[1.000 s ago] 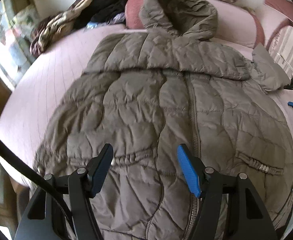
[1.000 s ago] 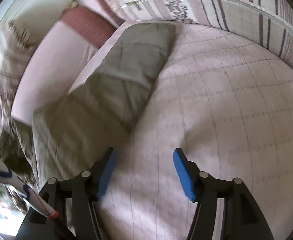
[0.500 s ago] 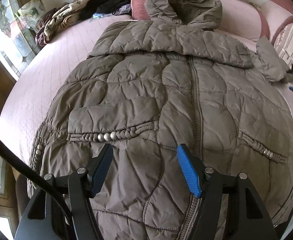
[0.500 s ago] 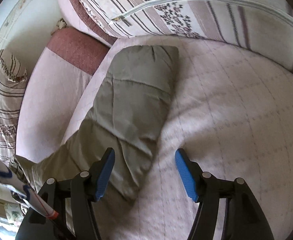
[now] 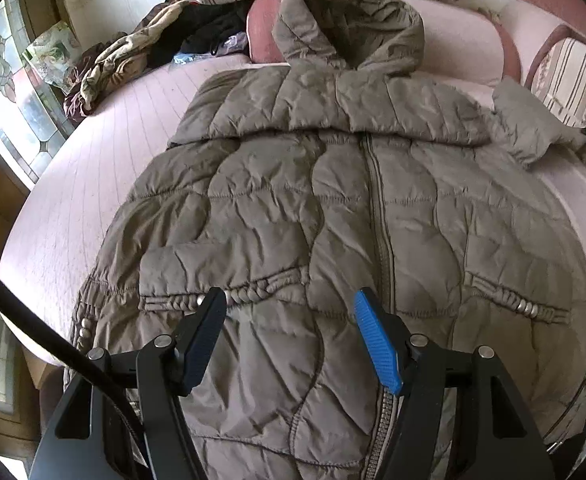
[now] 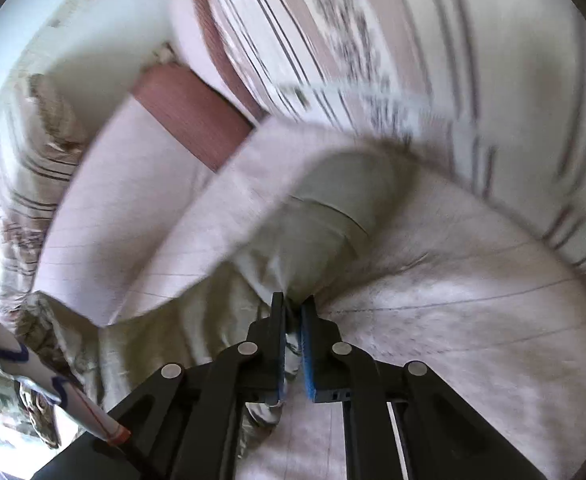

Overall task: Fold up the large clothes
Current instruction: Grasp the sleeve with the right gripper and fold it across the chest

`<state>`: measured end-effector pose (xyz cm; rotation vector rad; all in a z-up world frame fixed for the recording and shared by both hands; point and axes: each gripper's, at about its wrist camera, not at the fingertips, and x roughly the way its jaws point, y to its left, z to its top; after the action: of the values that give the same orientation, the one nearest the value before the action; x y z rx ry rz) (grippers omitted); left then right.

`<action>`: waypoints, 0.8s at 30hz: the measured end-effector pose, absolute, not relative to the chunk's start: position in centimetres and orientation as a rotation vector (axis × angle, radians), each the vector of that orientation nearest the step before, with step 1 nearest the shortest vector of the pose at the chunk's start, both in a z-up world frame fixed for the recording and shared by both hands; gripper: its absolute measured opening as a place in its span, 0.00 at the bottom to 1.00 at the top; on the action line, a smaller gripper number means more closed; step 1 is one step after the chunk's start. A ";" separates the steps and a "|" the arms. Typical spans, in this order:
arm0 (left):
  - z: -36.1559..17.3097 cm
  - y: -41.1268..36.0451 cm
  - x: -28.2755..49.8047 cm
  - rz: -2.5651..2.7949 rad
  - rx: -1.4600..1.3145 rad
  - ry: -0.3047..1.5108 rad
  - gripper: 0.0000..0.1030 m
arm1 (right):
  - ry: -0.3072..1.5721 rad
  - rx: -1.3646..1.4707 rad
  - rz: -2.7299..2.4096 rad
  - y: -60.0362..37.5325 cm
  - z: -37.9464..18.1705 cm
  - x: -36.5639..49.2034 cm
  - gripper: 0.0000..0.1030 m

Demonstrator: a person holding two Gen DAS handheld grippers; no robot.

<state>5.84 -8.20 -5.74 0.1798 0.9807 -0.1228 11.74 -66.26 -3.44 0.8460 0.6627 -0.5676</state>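
Right gripper (image 6: 292, 312): jaws just closed, clamped on the sleeve (image 6: 333, 208) near its cuff, cloth pinched between the pads. Left gripper (image 5: 289, 320): jaws apart, empty, poised over the coat (image 5: 333, 220) near its hem. Coat spread front-up, zipped, on the bed (image 5: 93, 184), hood toward the pillows. Step in hand, by judgement: sleeve fold. Next: lift sleeve, carry across the chest, lay flat, release.

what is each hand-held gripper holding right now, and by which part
The right hand-held gripper has just closed on the coat's sleeve, pinching its edge near the cuff end. The left hand-held gripper is open above the coat, holding nothing.
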 end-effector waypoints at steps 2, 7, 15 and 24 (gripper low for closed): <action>-5.4 -7.3 5.9 -0.122 0.156 0.976 0.64 | 0.628 0.818 -0.558 -65.1 -0.8 10.5 0.08; -4.4 -4.7 5.6 -0.106 0.078 0.968 0.64 | 0.542 0.716 -0.471 -59.5 6.9 8.8 0.07; -1.7 -0.1 3.8 -0.065 0.041 0.876 0.64 | 0.519 0.525 -0.270 -46.0 13.2 9.8 0.07; -1.0 2.8 3.2 -0.056 0.101 0.830 0.64 | 0.698 0.384 -0.170 -34.5 7.3 13.7 0.07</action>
<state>3.21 2.84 -0.97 0.1014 0.8297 -0.0556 13.71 -34.53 7.29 0.3842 0.6984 -0.1698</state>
